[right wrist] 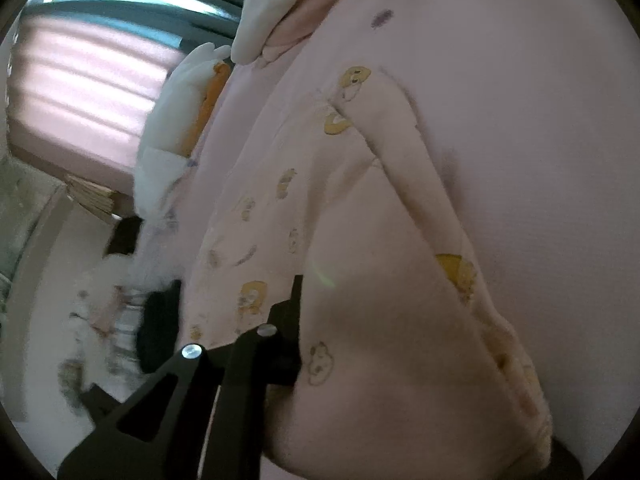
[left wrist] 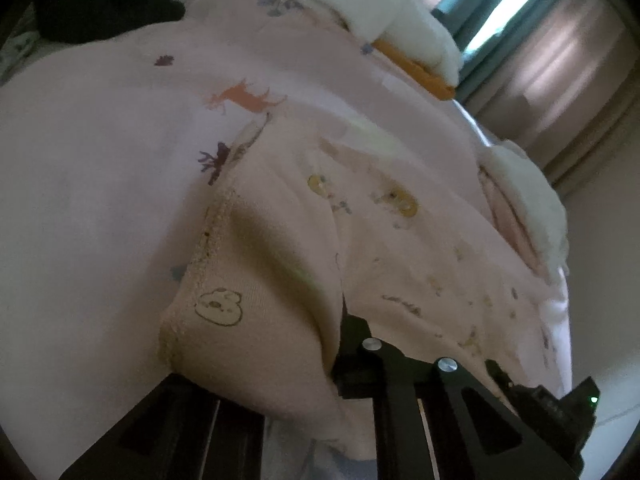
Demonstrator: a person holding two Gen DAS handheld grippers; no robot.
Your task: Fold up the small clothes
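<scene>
1. You are mid-fold: the pink garment [left wrist: 280, 264] lies on the pink bedsheet [left wrist: 100, 184], its near edge lifted.
2. Your left gripper [left wrist: 256, 364] and right gripper [right wrist: 392, 364] each appear clamped on that cloth.
3. Next, I judge, carry the lifted edge far and lay it flat.
4. No containers show.

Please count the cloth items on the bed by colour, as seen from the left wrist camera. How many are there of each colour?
Pink with a bear print: 1, the garment that the fingers hold.
White fluffy: 2, one with an orange part, one with a pink part.
Black: 1, a dark item.
Total: 4.
</scene>
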